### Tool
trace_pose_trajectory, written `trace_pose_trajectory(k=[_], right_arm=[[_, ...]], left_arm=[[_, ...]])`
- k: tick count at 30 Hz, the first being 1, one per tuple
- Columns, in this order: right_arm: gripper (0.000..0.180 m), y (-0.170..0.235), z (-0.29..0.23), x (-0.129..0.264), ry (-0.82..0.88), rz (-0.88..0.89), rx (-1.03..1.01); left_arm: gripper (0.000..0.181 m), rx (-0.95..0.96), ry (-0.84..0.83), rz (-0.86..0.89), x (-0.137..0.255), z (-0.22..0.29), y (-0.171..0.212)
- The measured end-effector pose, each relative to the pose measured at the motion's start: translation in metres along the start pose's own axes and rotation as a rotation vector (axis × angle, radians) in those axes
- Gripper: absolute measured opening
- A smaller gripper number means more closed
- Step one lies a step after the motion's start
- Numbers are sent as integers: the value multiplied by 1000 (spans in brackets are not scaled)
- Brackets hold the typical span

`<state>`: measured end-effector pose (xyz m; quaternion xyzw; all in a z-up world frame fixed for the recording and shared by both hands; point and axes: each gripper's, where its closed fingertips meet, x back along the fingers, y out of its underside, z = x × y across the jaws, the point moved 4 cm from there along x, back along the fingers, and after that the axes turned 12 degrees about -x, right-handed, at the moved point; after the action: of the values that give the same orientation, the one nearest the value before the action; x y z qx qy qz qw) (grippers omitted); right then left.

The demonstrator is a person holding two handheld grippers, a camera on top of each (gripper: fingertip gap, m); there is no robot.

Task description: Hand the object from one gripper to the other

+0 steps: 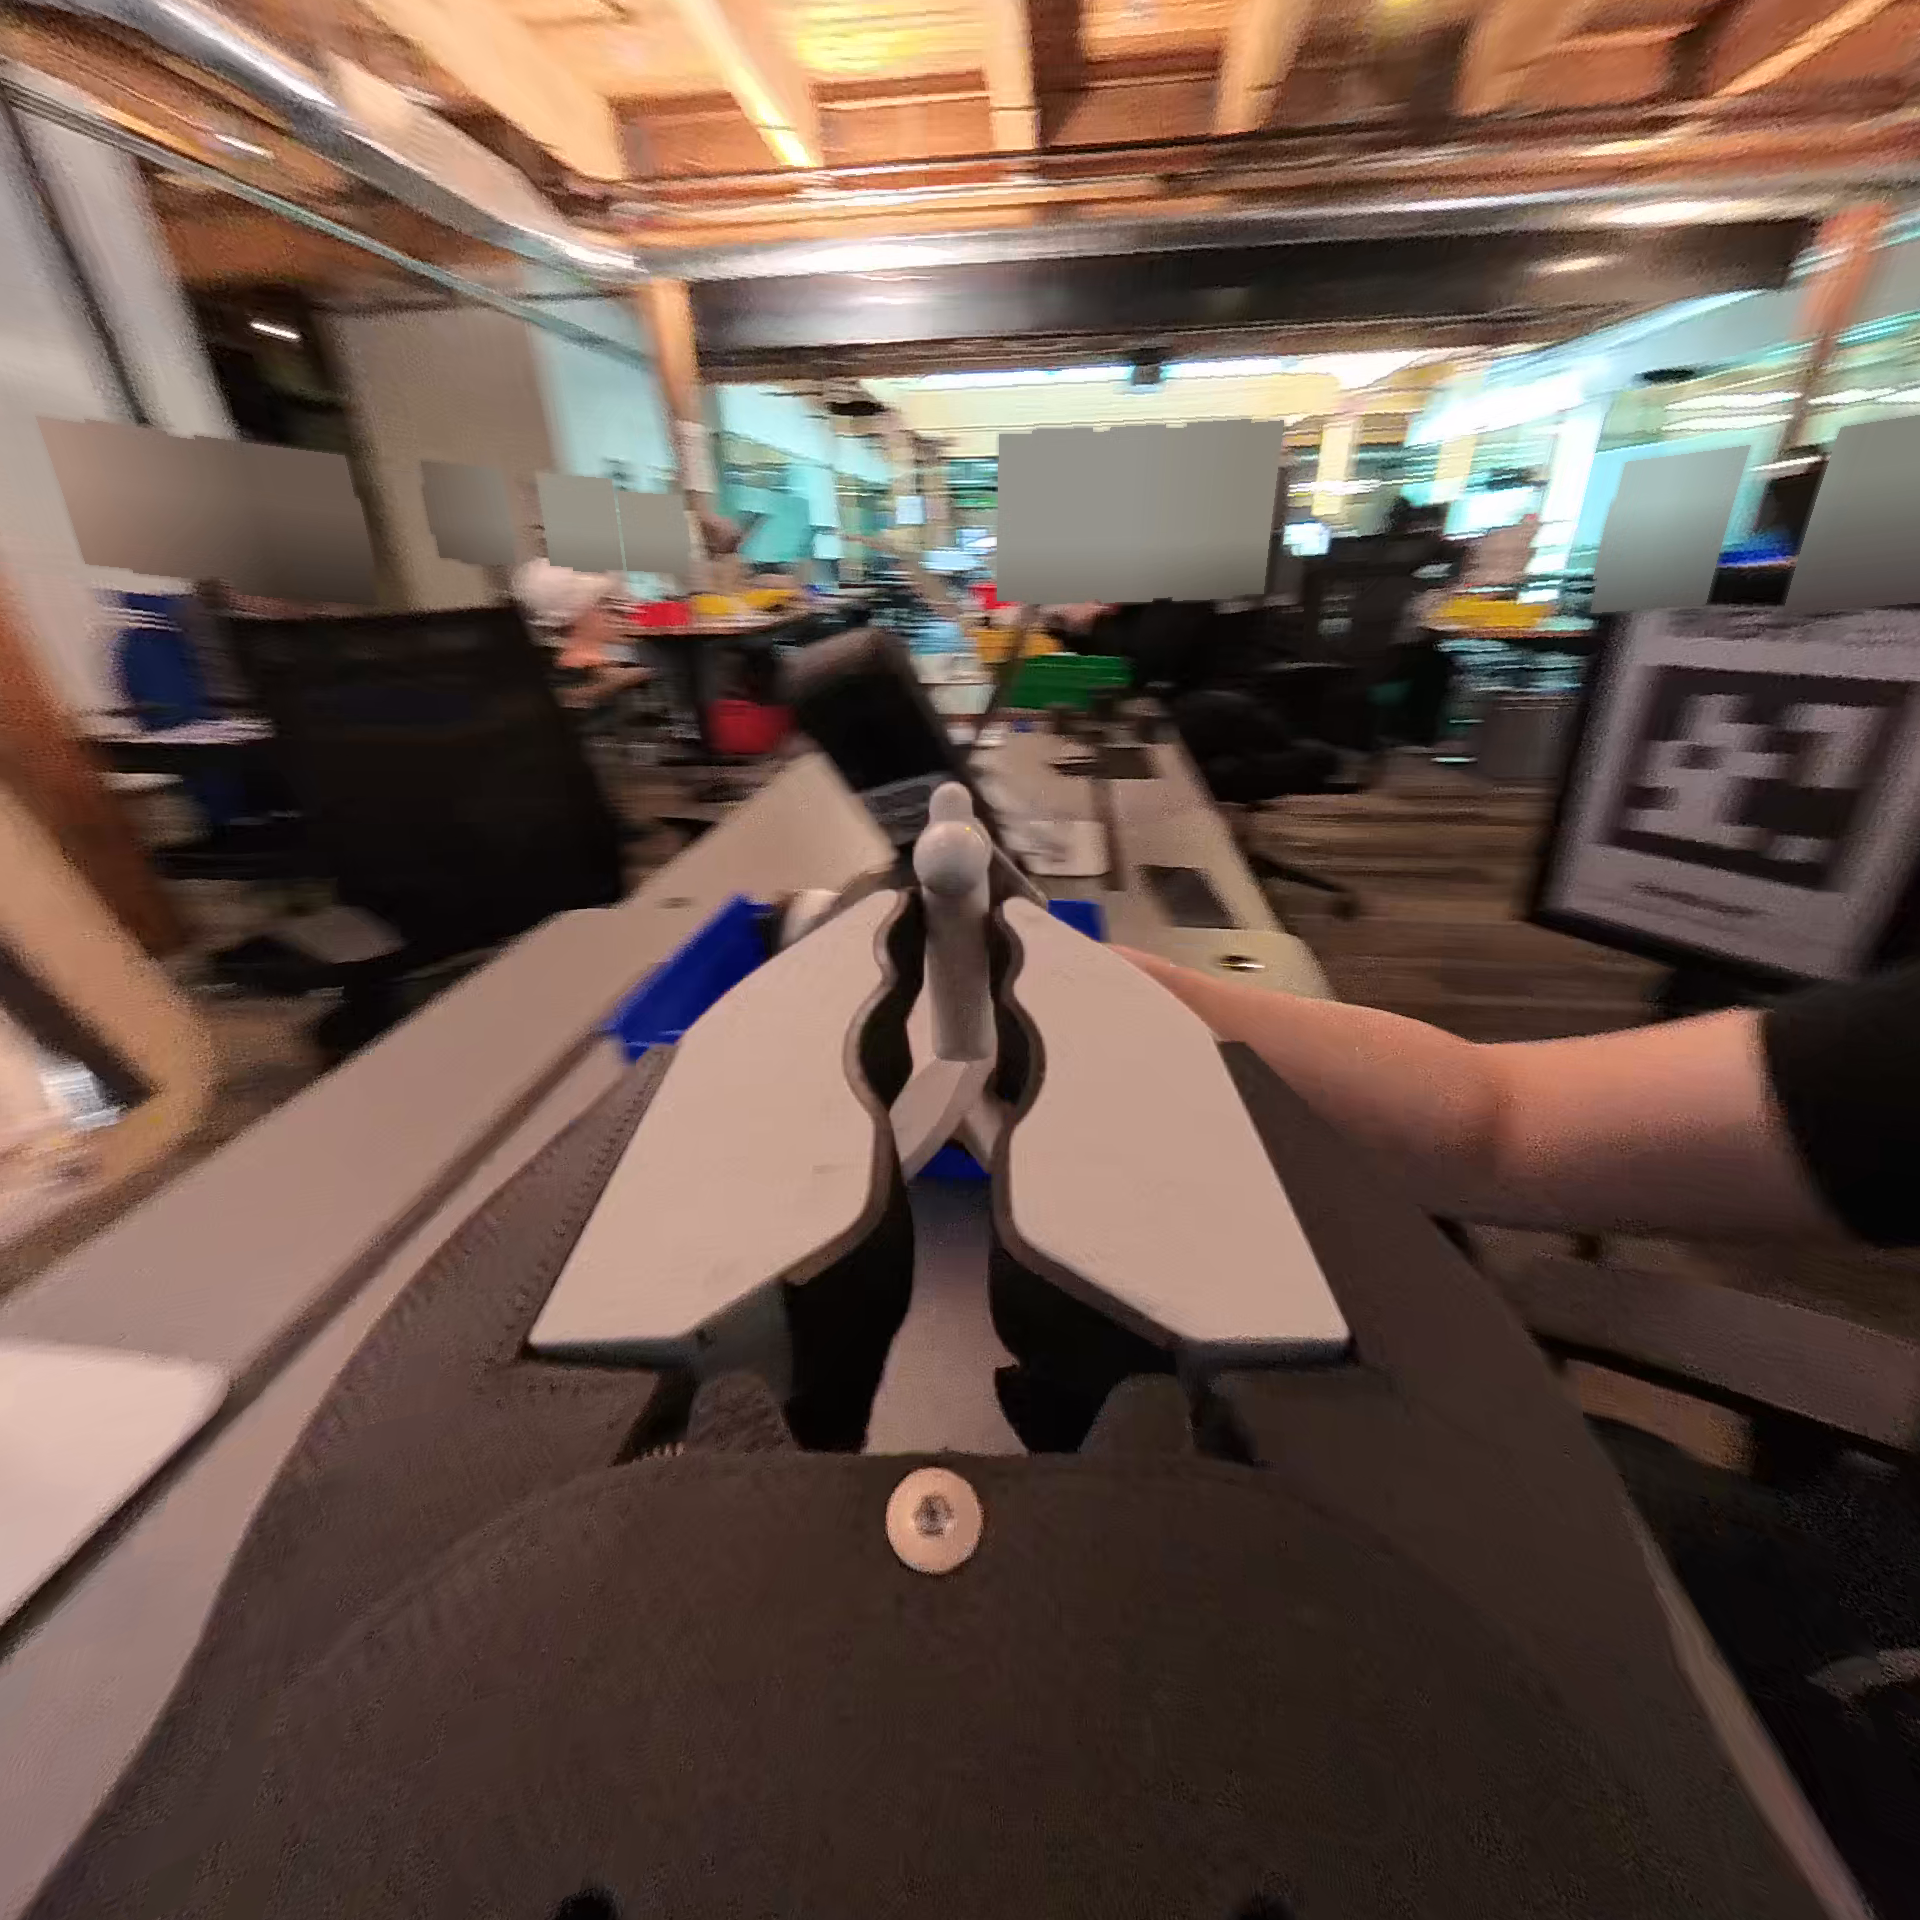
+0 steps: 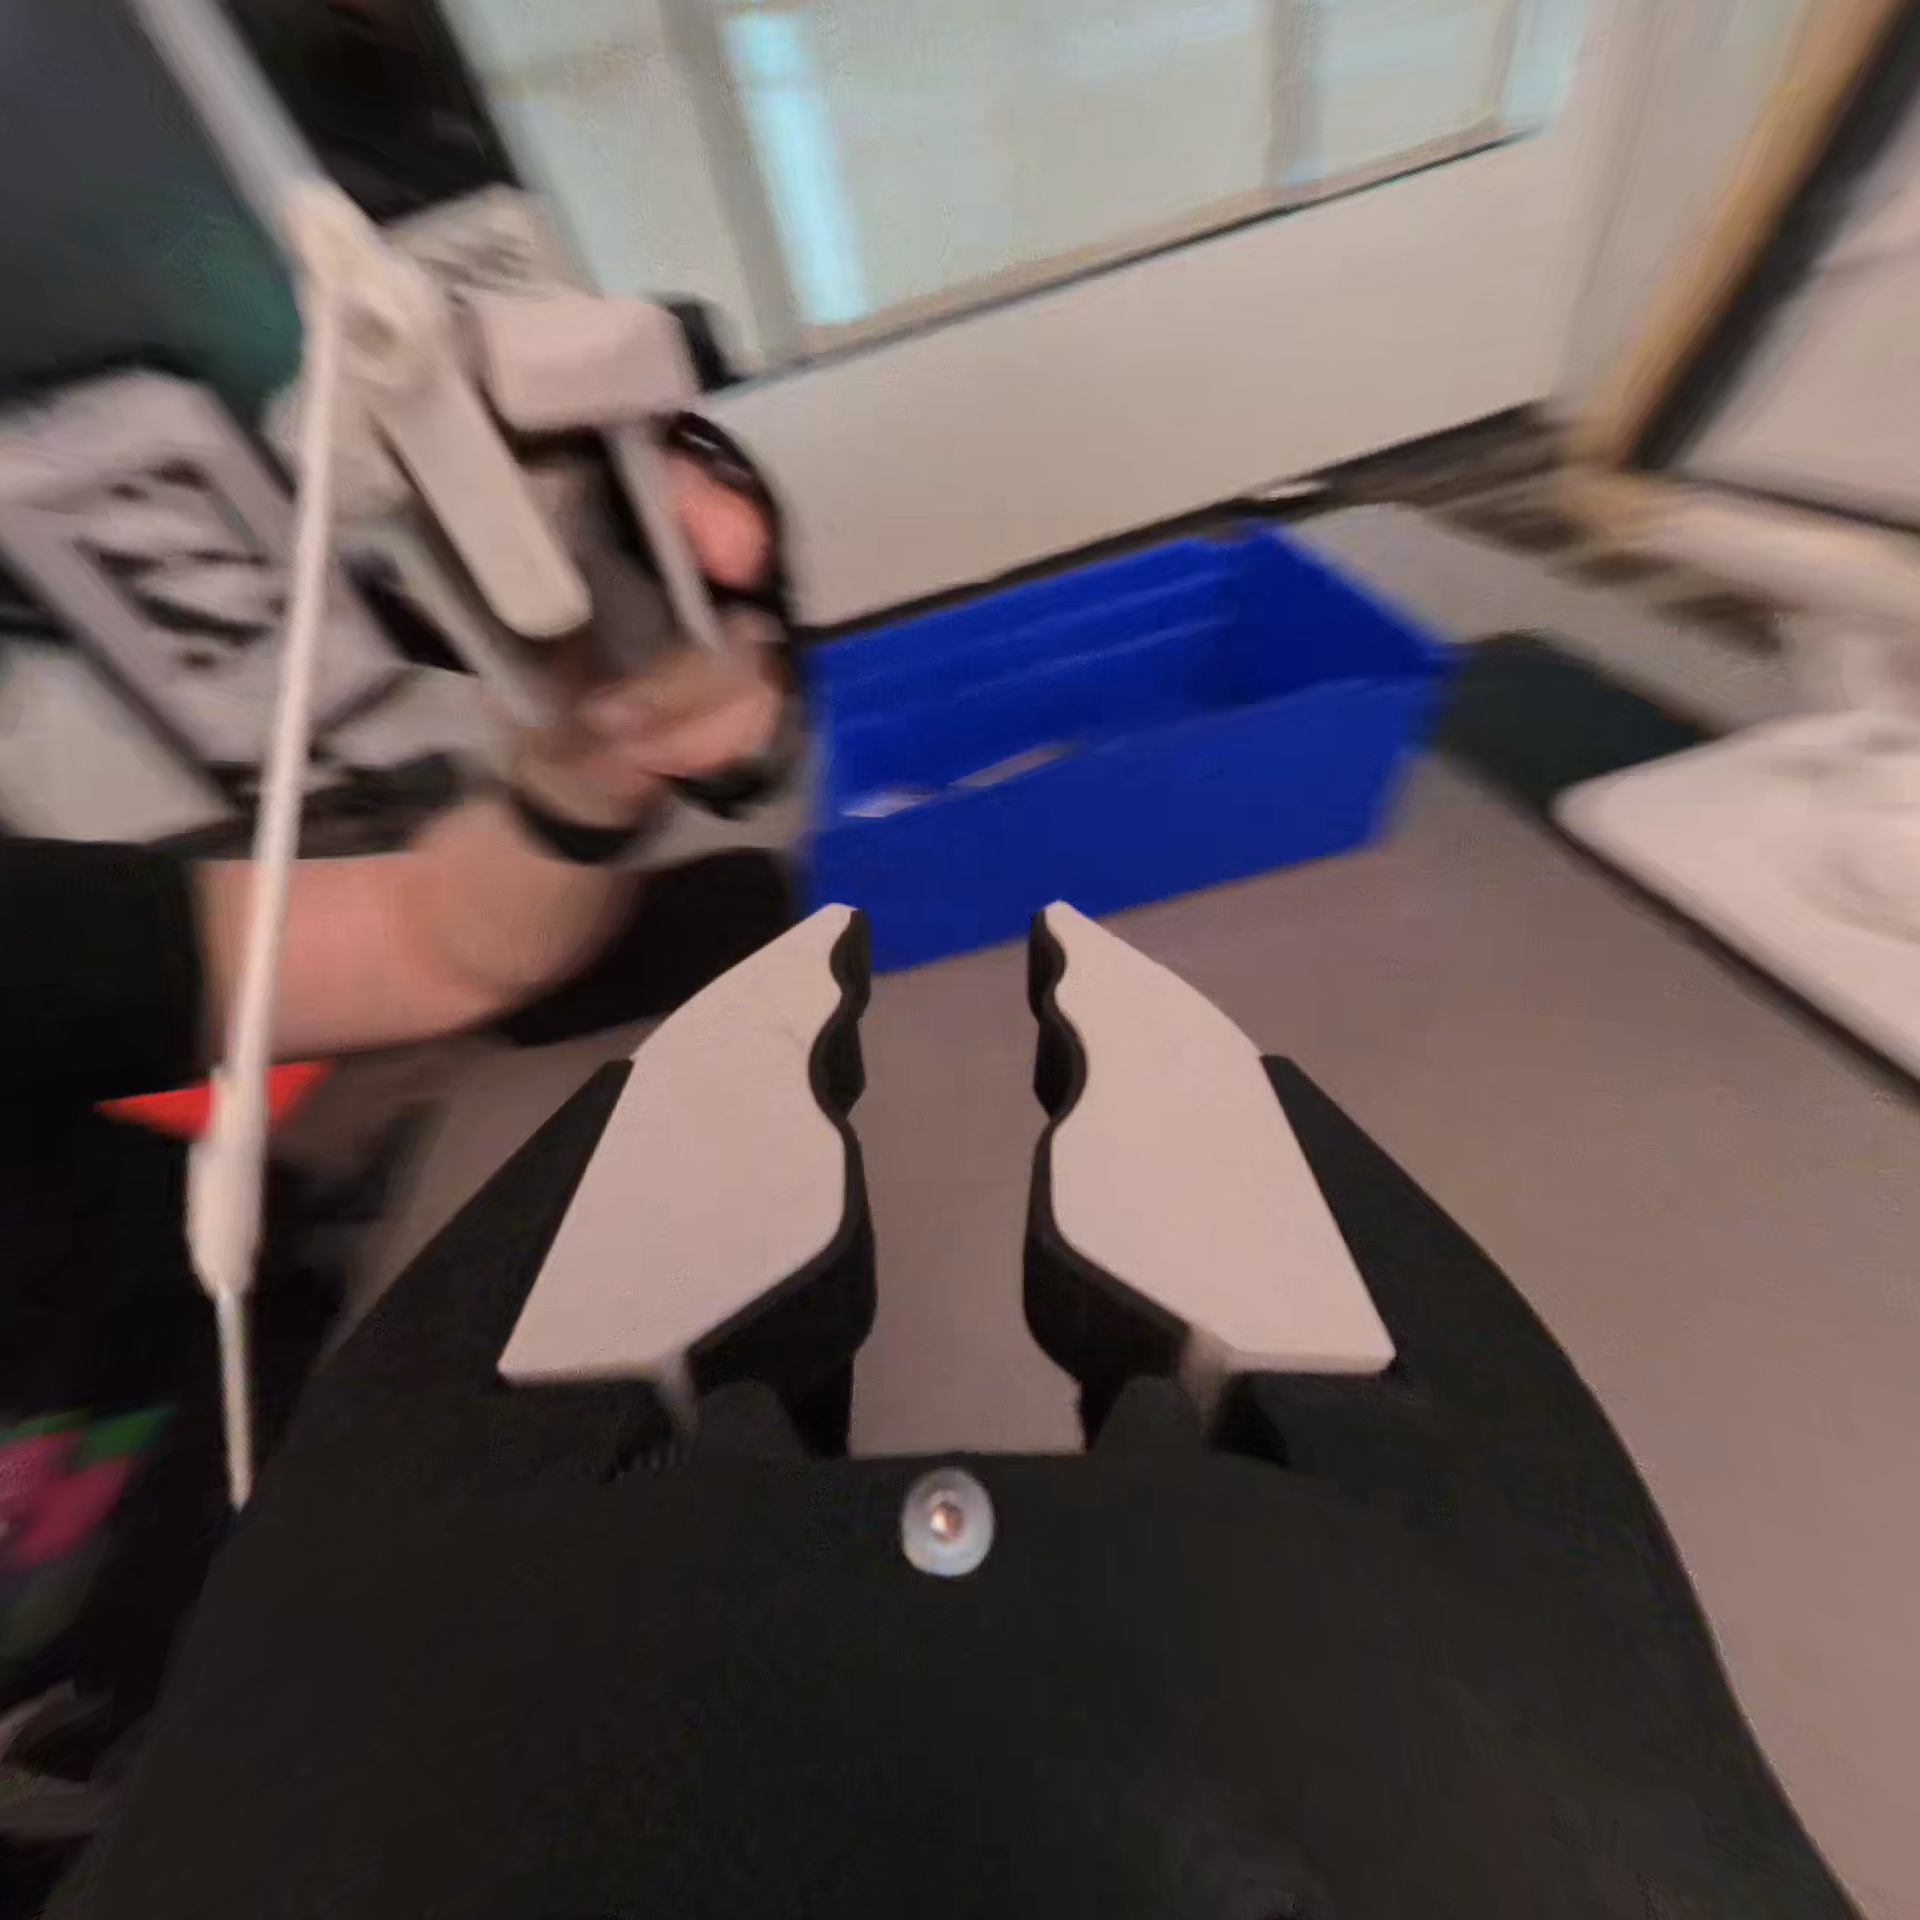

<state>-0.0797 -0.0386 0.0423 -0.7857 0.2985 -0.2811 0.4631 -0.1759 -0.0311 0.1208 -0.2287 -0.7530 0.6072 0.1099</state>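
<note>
My left gripper [image 1: 951,914] is shut on a slim grey utensil [image 1: 954,977]. Its rounded end sticks up past the fingertips and flat metal parts show lower between the fingers. My right gripper [image 2: 945,914] is open and empty, held low over the grey table [image 2: 1455,1247]. In the right wrist view the left gripper [image 2: 582,561] shows blurred at the upper left, in a person's hand [image 2: 665,727]. A long thin white rod [image 2: 286,727] runs down beside it; I cannot tell whether it is the held utensil.
A blue bin [image 2: 1122,758] stands on the table ahead of my right gripper and also shows behind the left fingers [image 1: 686,987]. A white tray [image 2: 1766,862] lies at the right. A forearm [image 1: 1455,1091] reaches in from the right. A black-and-white marker board [image 1: 1745,790] stands at right. Some 10 cm of space lies between my two pairs of fingers.
</note>
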Motion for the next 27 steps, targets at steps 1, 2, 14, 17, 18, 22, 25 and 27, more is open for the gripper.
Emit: trace_pose_trajectory(k=[1, 2, 14, 17, 18, 22, 25, 27], right_arm=[[30, -4, 17, 6, 158, 29, 63], [30, -9, 32, 14, 321, 63, 135], [32, -43, -46, 8, 633, 306, 702], [34, -42, -62, 2, 583, 328, 709], [35, -43, -65, 2, 576, 333, 708], [34, -45, -70, 5, 549, 361, 678], [30, -45, -72, 5, 481, 347, 625], [24, -44, -71, 5, 462, 326, 604]], left_arm=[[11, -29, -82, -23, 4, -9, 0], [11, -70, -175, -56, 9, -18, 2], [11, -673, -590, -376, 3, -25, 23], [11, -721, -573, -389, -5, -15, 27], [11, -735, -568, -391, -8, -12, 27], [11, -804, -562, -399, -12, -4, 25], [11, -832, -549, -402, -16, 2, 25], [11, -863, -557, -405, -16, 4, 24]])
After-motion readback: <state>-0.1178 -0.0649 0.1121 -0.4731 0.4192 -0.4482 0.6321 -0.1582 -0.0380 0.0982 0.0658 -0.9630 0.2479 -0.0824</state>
